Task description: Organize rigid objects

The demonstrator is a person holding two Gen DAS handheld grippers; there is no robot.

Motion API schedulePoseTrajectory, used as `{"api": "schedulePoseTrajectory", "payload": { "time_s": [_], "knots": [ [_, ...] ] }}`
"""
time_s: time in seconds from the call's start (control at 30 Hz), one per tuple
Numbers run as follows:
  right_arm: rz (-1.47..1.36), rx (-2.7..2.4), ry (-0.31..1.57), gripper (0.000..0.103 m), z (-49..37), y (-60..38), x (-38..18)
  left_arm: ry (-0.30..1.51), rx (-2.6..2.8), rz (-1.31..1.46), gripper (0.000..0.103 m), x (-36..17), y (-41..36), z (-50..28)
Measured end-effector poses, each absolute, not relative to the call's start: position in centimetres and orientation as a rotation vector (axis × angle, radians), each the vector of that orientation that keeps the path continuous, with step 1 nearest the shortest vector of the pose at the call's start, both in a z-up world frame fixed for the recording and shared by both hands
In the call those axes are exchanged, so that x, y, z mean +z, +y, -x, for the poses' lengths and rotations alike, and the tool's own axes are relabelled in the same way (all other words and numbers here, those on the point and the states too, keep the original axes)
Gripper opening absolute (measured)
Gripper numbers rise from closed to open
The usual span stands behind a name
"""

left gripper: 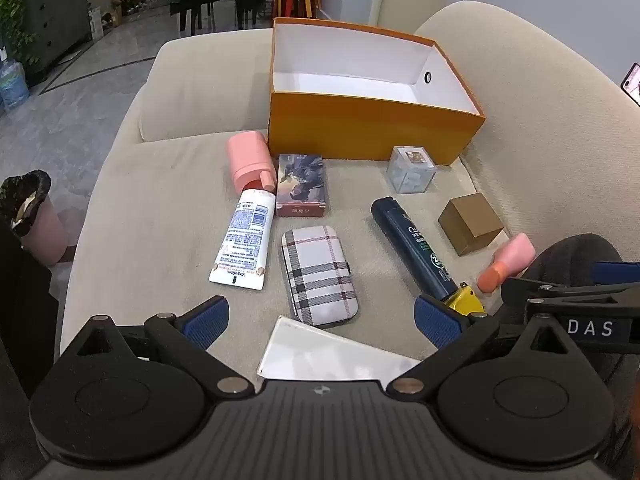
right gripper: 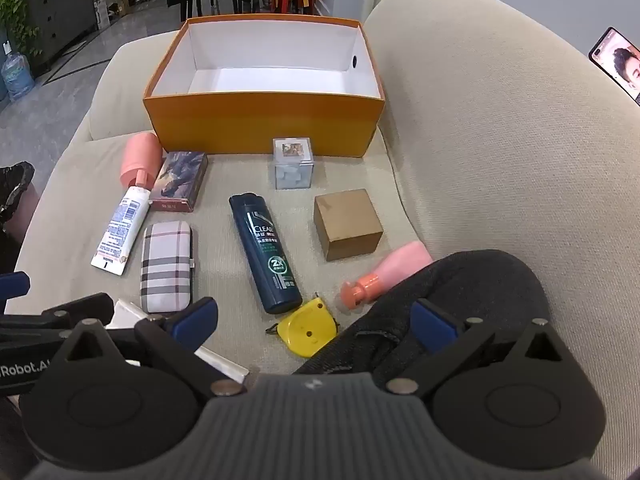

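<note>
Cardboard is making up the orange box [right gripper: 260, 126], which is sitting open-topped at the far end of the beige sofa seat [right gripper: 224, 280], its white inside holding nothing. Just before its front wall, a clear plastic cube [right gripper: 292, 164] is standing with small pale pieces showing inside it. A closed brown carton [right gripper: 347, 224] is sitting nearer, to the right of a dark blue shampoo bottle [right gripper: 264, 252] that is lying on its side. By the box's left corner, a pink pump bottle [right gripper: 140, 156] is lying beside a printed card box [right gripper: 180, 186]; its nozzle is meeting the cap end of a white lotion tube [right gripper: 118, 228]. A plaid case [right gripper: 166, 268] is lying flat just right of the tube. A yellow tape measure [right gripper: 306, 330] is resting at the shampoo bottle's near end, and a pink bottle with an orange cap [right gripper: 384, 276] is lying against a dark-clothed knee [right gripper: 460, 300]. A white flat box [left gripper: 332, 354] is lying nearest, under the left gripper [left gripper: 320, 322].

Both tools are hovering above the seat with jaws spread wide and nothing between the blue pads; the right gripper [right gripper: 316, 326] is hanging over the tape measure and the knee. Every loose item is lying outside the orange box.
</note>
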State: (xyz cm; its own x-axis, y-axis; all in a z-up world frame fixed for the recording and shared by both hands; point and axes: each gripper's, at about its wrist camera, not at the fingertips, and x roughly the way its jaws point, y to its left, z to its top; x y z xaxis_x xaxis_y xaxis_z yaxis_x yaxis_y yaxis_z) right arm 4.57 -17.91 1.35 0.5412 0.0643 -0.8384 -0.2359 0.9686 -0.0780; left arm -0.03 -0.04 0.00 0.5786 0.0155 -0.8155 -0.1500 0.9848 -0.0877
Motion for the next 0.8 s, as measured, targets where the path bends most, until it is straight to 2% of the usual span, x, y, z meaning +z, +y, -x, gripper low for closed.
{"api": "schedulePoseTrajectory", "payload": {
  "time_s": [0.8],
  "knots": [
    [0.187, 0.182, 0.965, 0.101, -4.4, -17.9, 1.4, 0.937, 0.095, 0.151, 0.103, 0.3, -0.5, -0.1]
  ]
}}
